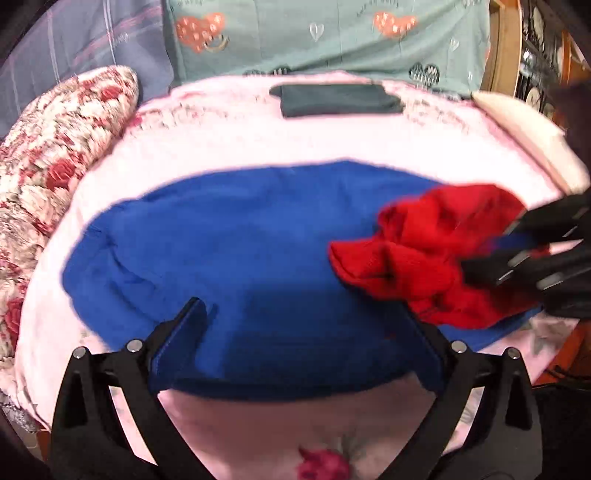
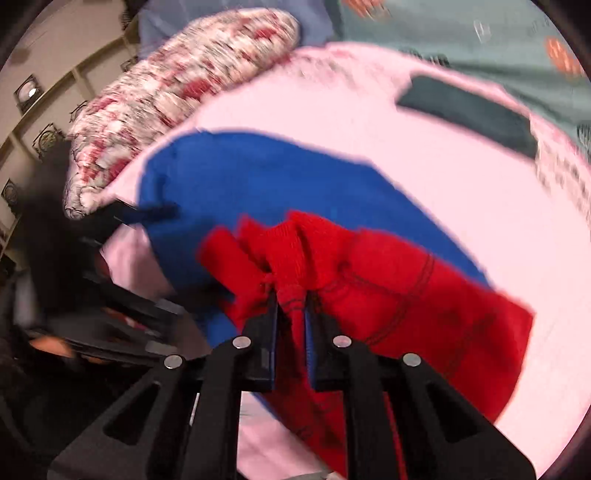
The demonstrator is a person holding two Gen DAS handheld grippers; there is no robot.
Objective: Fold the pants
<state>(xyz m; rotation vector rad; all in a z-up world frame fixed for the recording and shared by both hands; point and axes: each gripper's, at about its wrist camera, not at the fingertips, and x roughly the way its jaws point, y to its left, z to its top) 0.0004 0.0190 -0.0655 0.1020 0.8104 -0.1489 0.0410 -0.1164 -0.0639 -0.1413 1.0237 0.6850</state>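
Blue pants point(image 1: 236, 258) with a red waistband part point(image 1: 424, 251) lie on a pink bed cover point(image 1: 295, 136). My left gripper point(image 1: 295, 317) is open, its fingers wide apart over the near edge of the blue cloth. My right gripper point(image 2: 291, 306) is shut on a bunched fold of the red part point(image 2: 406, 288) and lifts it over the blue cloth point(image 2: 258, 177). In the left wrist view the right gripper point(image 1: 517, 251) shows at the right edge, blurred. In the right wrist view the left gripper point(image 2: 122, 218) shows dimly at the left.
A floral pillow point(image 1: 55, 162) lies at the left of the bed. A dark folded cloth point(image 1: 336, 98) lies at the far edge. A green heart-print sheet point(image 1: 332, 33) hangs behind. Wooden shelving point(image 1: 535, 55) stands at the right.
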